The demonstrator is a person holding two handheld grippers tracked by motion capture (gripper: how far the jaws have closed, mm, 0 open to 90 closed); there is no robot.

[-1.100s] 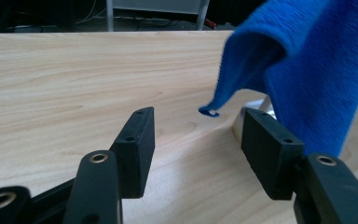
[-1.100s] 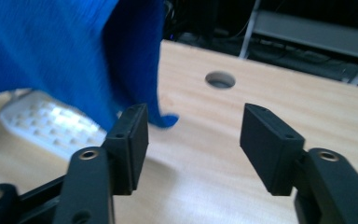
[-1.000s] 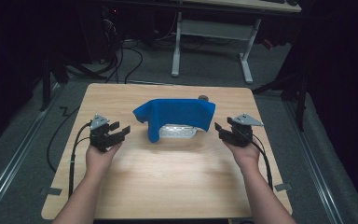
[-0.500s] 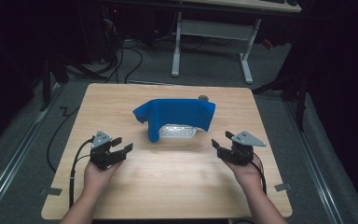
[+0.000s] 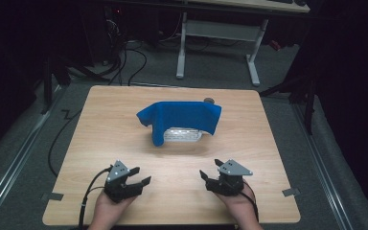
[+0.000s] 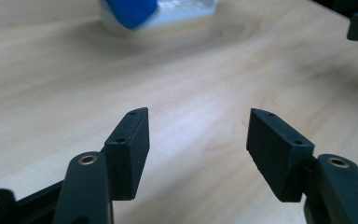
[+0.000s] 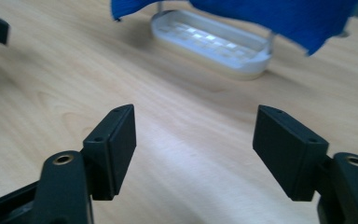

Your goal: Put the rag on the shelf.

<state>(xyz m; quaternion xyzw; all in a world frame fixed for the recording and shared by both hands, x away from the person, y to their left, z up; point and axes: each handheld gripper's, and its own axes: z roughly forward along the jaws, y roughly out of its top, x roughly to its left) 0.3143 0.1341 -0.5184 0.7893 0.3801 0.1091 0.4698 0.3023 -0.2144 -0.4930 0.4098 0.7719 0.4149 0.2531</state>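
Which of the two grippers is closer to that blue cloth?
Roughly equal, the right gripper perhaps slightly nearer. Both sit apart from the blue cloth, the left gripper toward its left end.

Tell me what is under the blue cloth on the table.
Under the blue cloth stands a white plastic rack with a grid-patterned base. Its near side shows; the cloth covers its top and whatever it may hold.

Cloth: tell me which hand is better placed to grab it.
Probably right. The left gripper and right gripper have just been opening, empty; the right gripper view faces the cloth more squarely.
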